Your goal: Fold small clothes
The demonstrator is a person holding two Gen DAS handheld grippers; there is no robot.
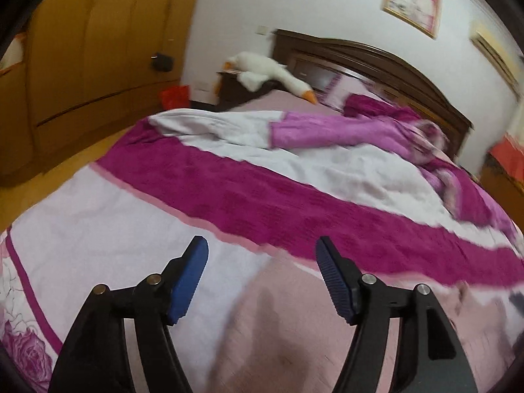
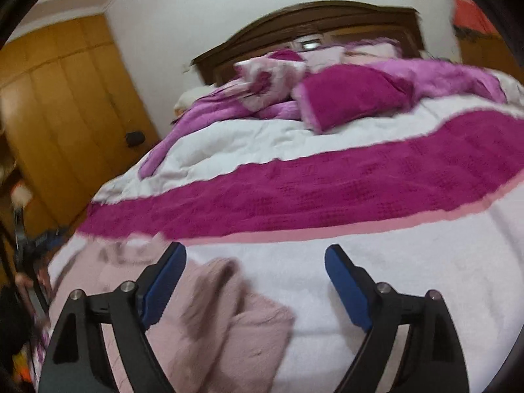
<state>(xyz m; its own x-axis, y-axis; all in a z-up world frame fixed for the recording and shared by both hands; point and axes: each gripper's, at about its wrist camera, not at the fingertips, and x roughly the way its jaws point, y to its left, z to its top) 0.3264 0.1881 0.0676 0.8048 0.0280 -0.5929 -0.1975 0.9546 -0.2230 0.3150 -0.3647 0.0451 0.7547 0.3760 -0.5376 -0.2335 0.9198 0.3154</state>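
Observation:
A small pale pink fleecy garment [image 1: 278, 327] lies on the white part of the bed cover, below and between my left gripper's fingers. My left gripper [image 1: 262, 258] is open and empty, just above it. In the right wrist view the same garment [image 2: 222, 321] lies rumpled at the lower left, with a folded sleeve or edge sticking up. My right gripper [image 2: 255, 262] is open and empty, with its left finger [image 2: 163, 281] over the garment and its right finger over bare cover.
The bed [image 1: 98, 229] has a white and magenta striped cover [image 2: 327, 190], with a heap of purple bedding [image 2: 376, 85] near the wooden headboard [image 1: 376, 62]. A white goose plush [image 1: 268, 72] lies at the far corner. A wooden wardrobe [image 1: 82, 49] stands left.

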